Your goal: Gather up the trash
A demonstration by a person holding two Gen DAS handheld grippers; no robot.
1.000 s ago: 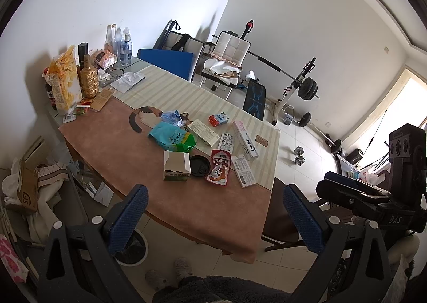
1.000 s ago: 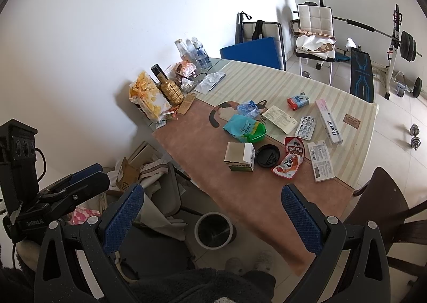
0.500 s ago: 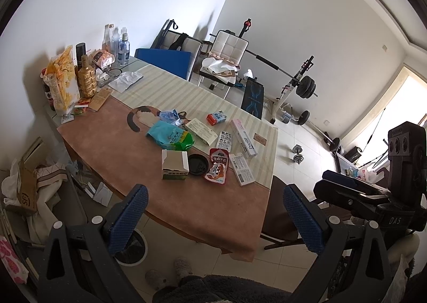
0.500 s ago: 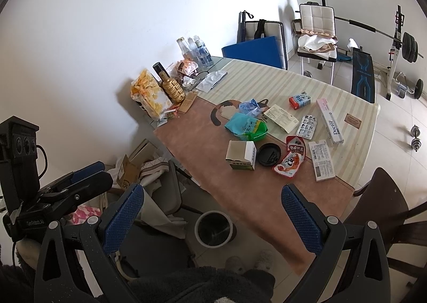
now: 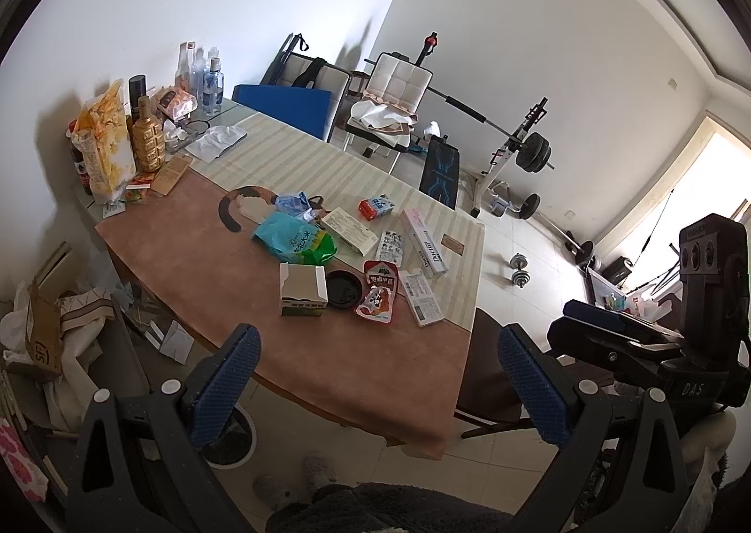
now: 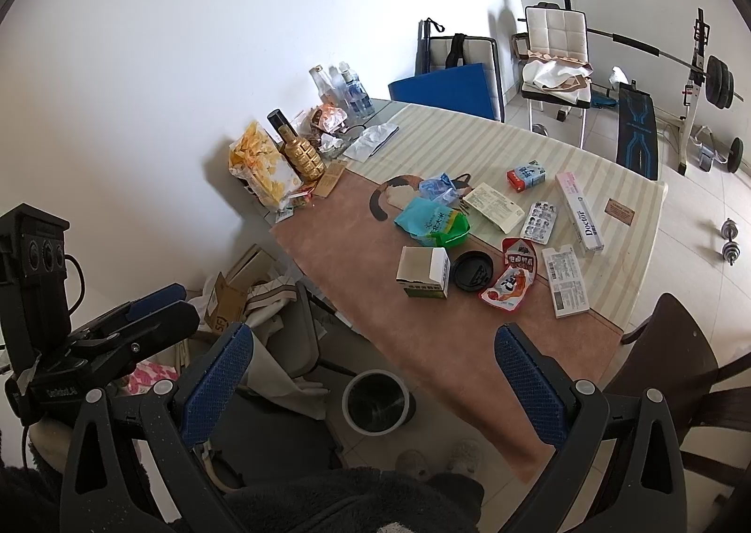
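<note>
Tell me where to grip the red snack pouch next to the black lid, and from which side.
Grip the red snack pouch at its lifted top edge, where the torn mouth stands off the table. Come from the near table edge with the right tongs, low and nearly level. It lies flat and limp, so a top-down pinch would probably slide off.

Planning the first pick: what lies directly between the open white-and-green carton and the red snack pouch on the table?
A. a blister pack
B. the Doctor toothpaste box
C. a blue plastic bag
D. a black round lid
D: the black round lid sits with the carton on one side and the red snack pouch on the other.
</note>
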